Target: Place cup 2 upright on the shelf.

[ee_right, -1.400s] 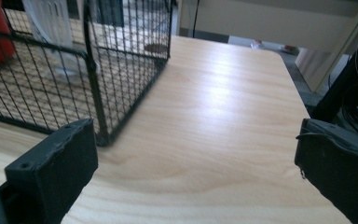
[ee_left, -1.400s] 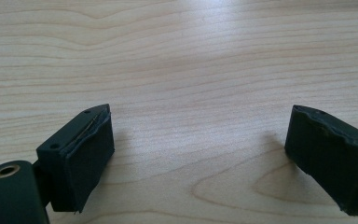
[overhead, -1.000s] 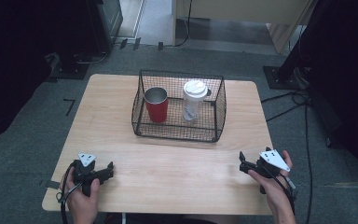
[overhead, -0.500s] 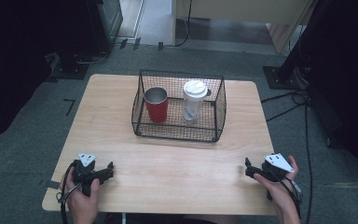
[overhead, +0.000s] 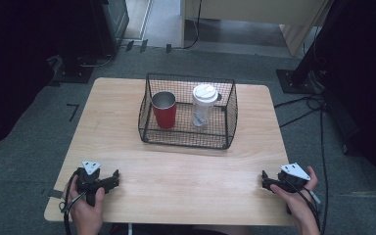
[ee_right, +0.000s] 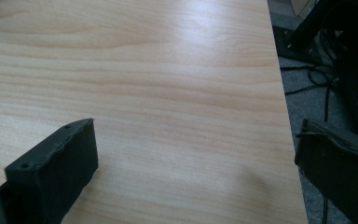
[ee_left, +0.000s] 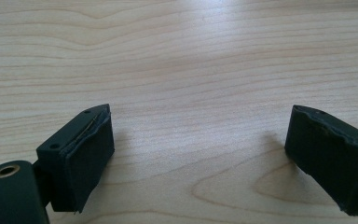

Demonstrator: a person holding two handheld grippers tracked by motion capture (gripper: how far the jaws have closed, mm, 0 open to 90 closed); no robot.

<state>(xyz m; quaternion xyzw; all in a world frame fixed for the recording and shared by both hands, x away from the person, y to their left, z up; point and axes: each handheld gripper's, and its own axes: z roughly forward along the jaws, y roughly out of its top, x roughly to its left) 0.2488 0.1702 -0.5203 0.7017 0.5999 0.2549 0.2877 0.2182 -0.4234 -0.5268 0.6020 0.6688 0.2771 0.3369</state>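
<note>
Two open grippers wait at the near edge while both cups stand in the basket.

Nearest, the left gripper (overhead: 108, 180) rests on the pale wooden table (overhead: 176, 171) with its jaws spread wide over bare wood, holding nothing; the right gripper (overhead: 266, 182), jaws likewise apart and empty, has slid outward and back toward the table's near right corner over the last second, while the left has kept its place. That drift suggests repositioning, not yet a reach. Farther off, at mid-table, one black wire basket (overhead: 188, 112) holds two cups: one red metal-lined cup (overhead: 164, 110) and one clear lidded tumbler (overhead: 204, 105), upright, side by side, well apart from both grippers.
</note>
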